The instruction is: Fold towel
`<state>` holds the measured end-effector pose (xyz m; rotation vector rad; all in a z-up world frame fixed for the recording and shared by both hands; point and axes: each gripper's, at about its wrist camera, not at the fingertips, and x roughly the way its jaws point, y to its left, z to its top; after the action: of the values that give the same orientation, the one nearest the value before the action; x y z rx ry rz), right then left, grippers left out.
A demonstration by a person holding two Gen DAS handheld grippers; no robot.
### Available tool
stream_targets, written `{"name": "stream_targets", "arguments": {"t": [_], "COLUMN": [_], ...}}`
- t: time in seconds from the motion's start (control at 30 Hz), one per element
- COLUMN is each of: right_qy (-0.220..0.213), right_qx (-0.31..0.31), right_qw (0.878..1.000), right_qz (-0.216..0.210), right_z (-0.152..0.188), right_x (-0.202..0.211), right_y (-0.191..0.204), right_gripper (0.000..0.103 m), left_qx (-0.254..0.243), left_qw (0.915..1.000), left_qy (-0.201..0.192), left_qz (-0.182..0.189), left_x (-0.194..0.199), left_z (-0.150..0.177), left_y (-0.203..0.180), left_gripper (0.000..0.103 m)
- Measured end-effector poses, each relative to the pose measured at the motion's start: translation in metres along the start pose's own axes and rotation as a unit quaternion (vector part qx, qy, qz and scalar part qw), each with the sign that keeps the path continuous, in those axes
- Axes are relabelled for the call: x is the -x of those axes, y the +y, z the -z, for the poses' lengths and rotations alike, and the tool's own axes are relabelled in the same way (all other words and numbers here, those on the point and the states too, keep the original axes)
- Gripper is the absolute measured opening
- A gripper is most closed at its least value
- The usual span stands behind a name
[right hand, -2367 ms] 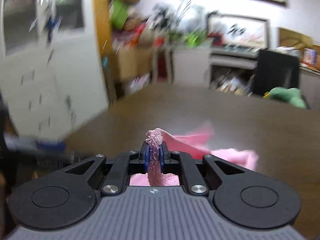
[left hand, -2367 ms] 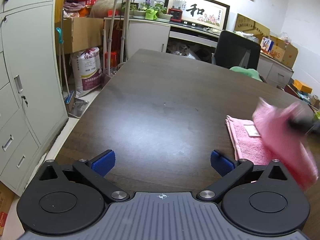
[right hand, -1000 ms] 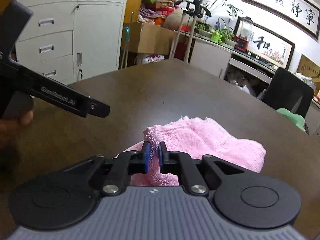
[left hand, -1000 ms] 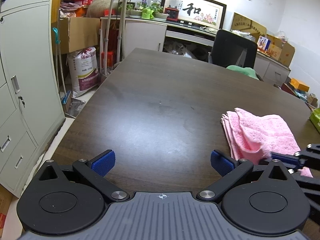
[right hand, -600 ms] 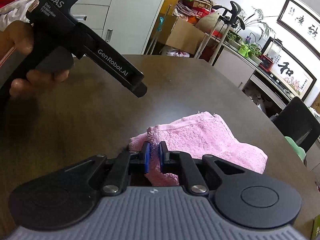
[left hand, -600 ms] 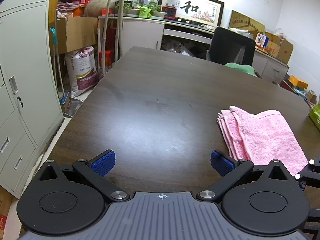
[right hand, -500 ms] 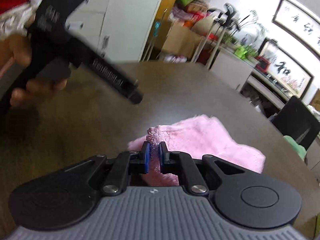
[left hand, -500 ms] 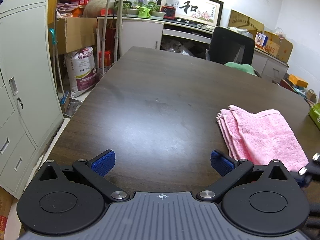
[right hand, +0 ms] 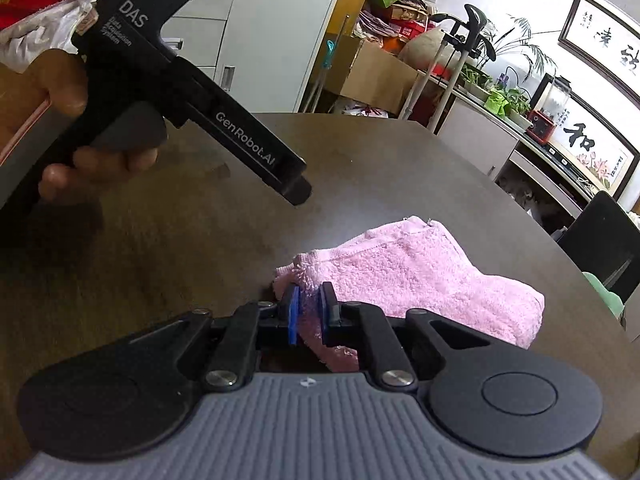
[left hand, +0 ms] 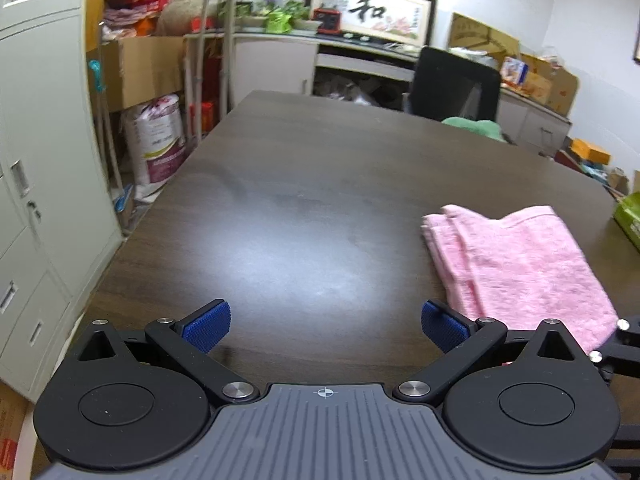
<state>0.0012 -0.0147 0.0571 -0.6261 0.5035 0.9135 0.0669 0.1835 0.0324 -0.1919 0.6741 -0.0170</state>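
A pink terry-cloth towel point(left hand: 516, 264) lies on the dark brown wooden table point(left hand: 304, 208), toward its right side, already folded into a thick rectangle with several layered edges showing on the left. The right gripper point(right hand: 309, 312), black with blue pads, has its jaws nearly closed on the towel's near corner, pink pile filling the narrow gap between them. The left gripper point(left hand: 325, 322) hovers over bare tabletop just left of the towel, its jaws spread wide and holding nothing; from the right wrist view a hand point(right hand: 76, 136) grips its black handle.

Whether another fold is coming or the corner is only being settled, I cannot tell. Either way, it seems wise to keep the pinched corner low and lined up with the layers beneath, so the stack does not slide or splay.

The tabletop is smooth, slightly glossy and faintly smudged. Around it: grey metal cabinets point(left hand: 36, 160), cardboard boxes, potted plants, a framed calligraphy picture point(left hand: 370, 14) and a black office chair point(left hand: 454, 84).
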Motion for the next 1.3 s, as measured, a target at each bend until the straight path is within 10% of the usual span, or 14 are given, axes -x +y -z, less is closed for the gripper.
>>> {"name": "stream_targets", "arguments": {"t": [0.2, 0.83, 1.17, 1.3], "right_qy": [-0.008, -0.031, -0.068, -0.078], "right_qx": [-0.005, -0.095, -0.168, -0.179], "right_qw": [1.000, 0.992, 0.978, 0.976], "right_qz": [-0.005, -0.071, -0.107, -0.101], "right_z": [0.008, 0.016, 0.017, 0.022], "right_x": [-0.002, 0.001, 0.014, 0.019], "right_y": [0.000, -0.024, -0.066, -0.076], "right_gripper": [0.016, 0.044, 0.047, 0.049], "left_qx": [-0.003, -0.003, 0.017, 0.034], "left_qw": [0.9990, 0.9988, 0.9959, 0.9938], "left_qy": [-0.018, 0.048, 0.088, 0.102], "left_qz": [0.040, 0.007, 0.009, 0.028], "left_x": [-0.001, -0.058, -0.070, -0.070], "left_z": [-0.003, -0.035, -0.036, -0.038], "left_y": [-0.016, -0.065, -0.059, -0.056], "left_gripper": [0.103, 0.096, 0.083, 0.058]}}
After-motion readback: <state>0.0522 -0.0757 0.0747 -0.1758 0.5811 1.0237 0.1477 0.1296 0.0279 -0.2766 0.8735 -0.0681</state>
